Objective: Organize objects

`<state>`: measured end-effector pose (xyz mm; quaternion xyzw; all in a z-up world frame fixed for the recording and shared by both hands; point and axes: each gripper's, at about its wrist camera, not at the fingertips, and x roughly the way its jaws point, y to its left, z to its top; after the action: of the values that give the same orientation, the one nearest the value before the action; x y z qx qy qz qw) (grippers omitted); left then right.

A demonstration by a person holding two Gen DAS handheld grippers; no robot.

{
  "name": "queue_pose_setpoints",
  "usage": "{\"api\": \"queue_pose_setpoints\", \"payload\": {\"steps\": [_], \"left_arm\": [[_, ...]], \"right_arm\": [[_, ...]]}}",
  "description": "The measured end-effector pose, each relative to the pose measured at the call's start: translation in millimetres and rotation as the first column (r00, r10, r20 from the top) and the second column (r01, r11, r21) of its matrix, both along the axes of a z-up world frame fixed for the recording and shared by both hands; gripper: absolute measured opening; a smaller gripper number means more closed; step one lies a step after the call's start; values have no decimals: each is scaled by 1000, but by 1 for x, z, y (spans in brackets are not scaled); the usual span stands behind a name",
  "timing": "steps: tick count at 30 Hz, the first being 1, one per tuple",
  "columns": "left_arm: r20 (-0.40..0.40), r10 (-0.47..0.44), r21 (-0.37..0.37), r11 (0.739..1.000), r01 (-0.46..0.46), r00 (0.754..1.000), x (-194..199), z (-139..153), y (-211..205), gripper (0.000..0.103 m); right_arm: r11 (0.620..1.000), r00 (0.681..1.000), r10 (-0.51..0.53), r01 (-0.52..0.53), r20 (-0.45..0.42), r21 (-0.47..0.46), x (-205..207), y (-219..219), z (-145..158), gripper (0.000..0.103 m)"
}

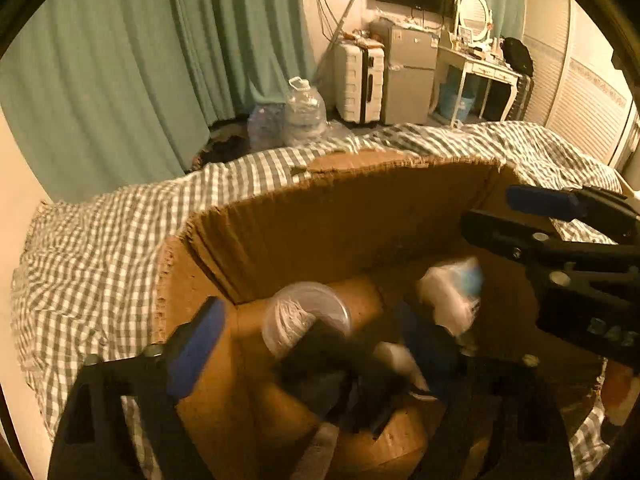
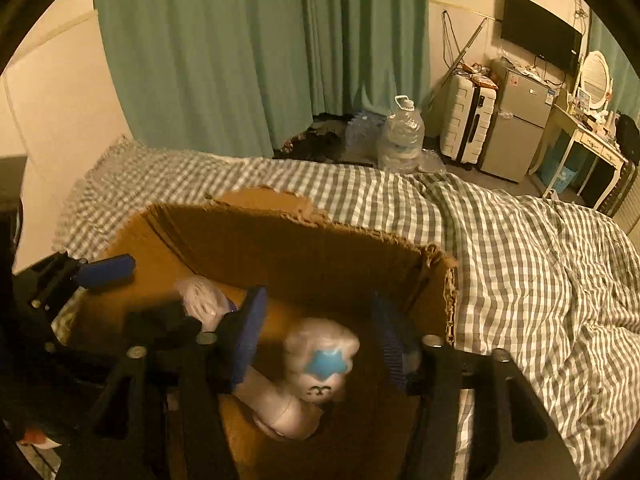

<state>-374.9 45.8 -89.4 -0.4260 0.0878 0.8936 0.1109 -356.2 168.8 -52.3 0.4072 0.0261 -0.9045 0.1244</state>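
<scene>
Right gripper (image 2: pixel 320 344): jaws spread wide, holding nothing, blue pads either side of a gap, hanging over the open cardboard box (image 2: pixel 304 256). Between and just below its fingers sits a white toy bottle (image 2: pixel 316 364) with a blue star and a small drawn face on its rounded head; blurred, cannot tell if a pad touches it. It lies tilted on the box floor, neck running down toward the camera.

Left gripper (image 1: pixel 312 344): jaws apart too, nothing clamped. It is over the same box (image 1: pixel 340 216), near the left corner. Between its fingers, lower down, a clear plastic tub (image 1: pixel 306 318) with white string-like contents, plus a dark blurred item (image 1: pixel 340 372) in front of it; what that is, cannot tell. The white toy bottle (image 1: pixel 452 292) lies to the right of this claw, between the two grippers. The right gripper (image 1: pixel 560 220) comes in from the right edge of the left view.

Edges: the box's far wall stands tall behind both claws, top rim torn and ragged. The right corner wall sits just beside the right claw's outer finger. Box interior is crowded low down, open above.

Outward: box sits on a bed with a grey-white checked cover (image 2: pixel 520 264), flat open room to the right. Beyond: green curtains (image 2: pixel 224 60), big water jug (image 2: pixel 402 136), white suitcase (image 2: pixel 468 120), small fridge (image 2: pixel 516 120), wall TV (image 2: pixel 540 36).
</scene>
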Motion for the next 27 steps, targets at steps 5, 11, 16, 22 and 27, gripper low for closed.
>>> {"api": "queue_pose_setpoints", "payload": {"steps": [5,11,16,22,27], "left_arm": [[-59,26,7,1000,-26,998,13,23,-6,98],[-180,67,6,998,-67,981,40,74,-16,99],[-275,87,33,996,-81,958,76,125,-24,101],[-365,92,56,995,-77,927,125,180,-25,102],[-433,106,75,994,-82,895,167,216,-25,103]], "right_arm": [[1000,999,-17,18,-48,18,15,1,26,88],[998,985,-65,67,-162,10,49,3,77,94],[997,967,-79,76,-244,-21,90,8,126,95],[996,937,-84,88,-338,-5,148,12,178,98],[992,899,-119,126,-422,-13,196,20,211,100]]}}
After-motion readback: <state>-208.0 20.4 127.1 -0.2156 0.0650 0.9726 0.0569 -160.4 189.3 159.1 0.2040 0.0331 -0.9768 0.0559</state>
